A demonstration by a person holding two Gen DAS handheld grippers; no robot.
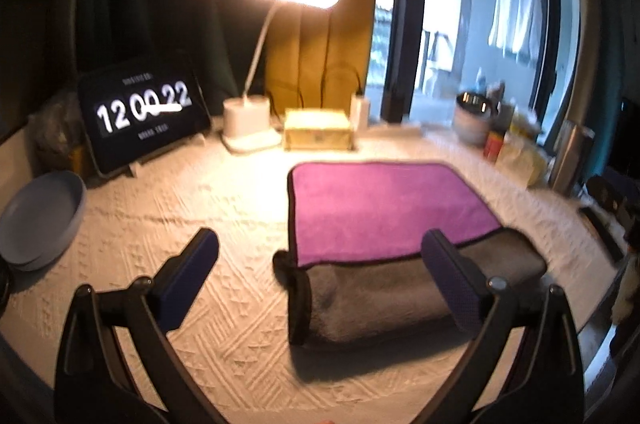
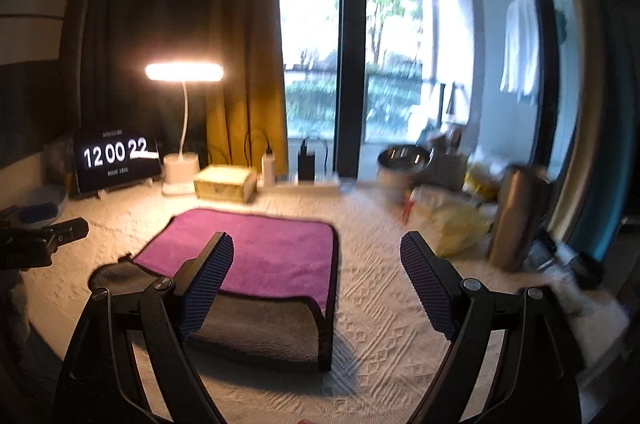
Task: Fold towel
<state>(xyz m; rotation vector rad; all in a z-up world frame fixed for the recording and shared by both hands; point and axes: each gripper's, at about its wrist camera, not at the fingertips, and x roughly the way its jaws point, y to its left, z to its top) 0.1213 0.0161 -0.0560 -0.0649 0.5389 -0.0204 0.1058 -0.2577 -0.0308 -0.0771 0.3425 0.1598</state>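
Note:
A towel (image 1: 380, 207), purple on top with a grey underside and black edging, lies on the white textured tablecloth (image 1: 192, 216). Its near edge is folded back, so a grey band (image 1: 384, 300) shows toward me. My left gripper (image 1: 320, 264) is open and empty, hovering above the towel's near left corner. My right gripper (image 2: 316, 276) is open and empty above the towel's (image 2: 256, 248) near right part, with its grey fold (image 2: 256, 328) below. The left gripper also shows at the left edge of the right wrist view (image 2: 60, 232).
At the table's back stand a tablet clock (image 1: 140, 111), a lit desk lamp (image 1: 256, 115) and a small yellow box (image 1: 318, 129). A grey plate (image 1: 40, 216) sits at the left. A steel bowl (image 2: 404, 163), a metal bottle (image 2: 516, 220) and yellow bags (image 2: 460, 228) crowd the right.

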